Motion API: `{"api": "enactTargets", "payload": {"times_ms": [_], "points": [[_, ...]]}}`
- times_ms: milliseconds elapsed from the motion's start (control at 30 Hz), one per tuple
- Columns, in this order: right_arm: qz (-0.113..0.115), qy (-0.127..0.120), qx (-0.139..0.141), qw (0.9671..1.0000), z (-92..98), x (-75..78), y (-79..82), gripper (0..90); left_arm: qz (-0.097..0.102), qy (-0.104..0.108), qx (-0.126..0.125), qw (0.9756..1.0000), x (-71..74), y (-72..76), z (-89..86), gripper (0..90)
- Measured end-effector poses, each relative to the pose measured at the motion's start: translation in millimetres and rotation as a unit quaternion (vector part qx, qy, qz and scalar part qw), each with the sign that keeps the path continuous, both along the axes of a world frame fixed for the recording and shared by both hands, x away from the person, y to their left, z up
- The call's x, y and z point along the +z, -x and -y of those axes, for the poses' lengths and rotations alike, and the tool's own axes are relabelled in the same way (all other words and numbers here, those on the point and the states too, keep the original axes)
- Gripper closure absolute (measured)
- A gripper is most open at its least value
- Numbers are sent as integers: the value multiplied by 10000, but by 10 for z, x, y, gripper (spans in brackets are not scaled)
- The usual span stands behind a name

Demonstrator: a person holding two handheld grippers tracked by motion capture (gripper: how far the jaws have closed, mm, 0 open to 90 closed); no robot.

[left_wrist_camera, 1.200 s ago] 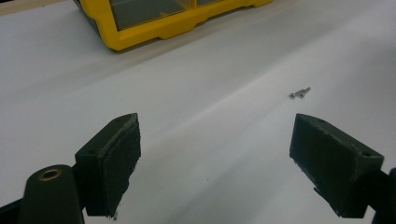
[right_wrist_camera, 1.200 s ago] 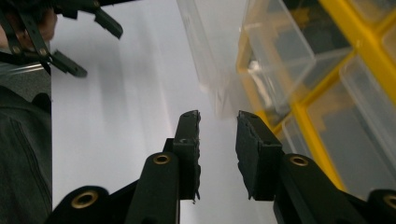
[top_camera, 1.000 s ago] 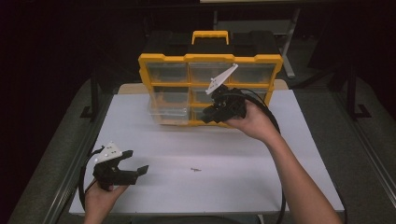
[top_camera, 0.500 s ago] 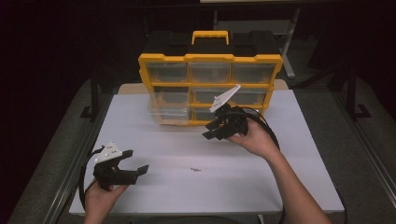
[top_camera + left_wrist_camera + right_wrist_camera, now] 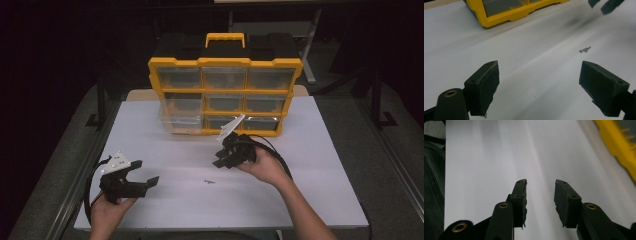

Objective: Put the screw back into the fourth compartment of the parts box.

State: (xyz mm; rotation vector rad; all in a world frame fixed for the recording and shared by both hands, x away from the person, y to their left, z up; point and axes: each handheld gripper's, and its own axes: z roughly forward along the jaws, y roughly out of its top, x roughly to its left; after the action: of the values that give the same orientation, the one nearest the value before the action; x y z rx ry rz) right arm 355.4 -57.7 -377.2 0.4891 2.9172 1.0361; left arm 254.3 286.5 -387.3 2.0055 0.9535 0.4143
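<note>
The right gripper [image 5: 223,161], fingers parted and empty, is hovering near the screws [image 5: 209,181] (tiny, light, slippery-looking). They are probably best pinched across the shank; the left gripper [image 5: 145,176] is resting wide open.

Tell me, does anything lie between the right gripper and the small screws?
Nothing: in the high view only bare white table separates the right gripper from the screws.

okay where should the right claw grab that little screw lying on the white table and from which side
Grip the screw across its thin shank, coming straight down from above: it lies flat on the table, so only its sides offer purchase. The right claw looks empty, jaws apart.
</note>
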Motion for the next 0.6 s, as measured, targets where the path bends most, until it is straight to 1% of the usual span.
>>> {"api": "enactTargets", "payload": {"times_ms": [200,300,333,367,500,533,567,600], "points": [[-142,49,169,9997,-115,-187,36,648,-3,-10,1,10000,2,5,-1,161],[-161,66,221,9996,-158,-256,37,660,-7,5,13,10000,5,1,-6,161],[-224,49,228,9995,-177,-291,42,663,-3,17,23,10000,5,0,-7,161],[-243,85,253,9993,-191,-311,42,669,-2,24,20,10000,3,0,-7,161],[-278,96,337,9990,-251,-403,46,689,13,-28,-15,10000,2,-1,-6,161],[-252,125,353,9990,-266,-420,47,701,-4,-13,0,10000,2,3,-2,161],[-302,94,397,9987,-282,-439,46,706,-3,-14,7,10000,3,4,-1,161],[-293,123,395,9987,-294,-448,49,707,-1,-13,8,10000,4,4,-3,161]]}}
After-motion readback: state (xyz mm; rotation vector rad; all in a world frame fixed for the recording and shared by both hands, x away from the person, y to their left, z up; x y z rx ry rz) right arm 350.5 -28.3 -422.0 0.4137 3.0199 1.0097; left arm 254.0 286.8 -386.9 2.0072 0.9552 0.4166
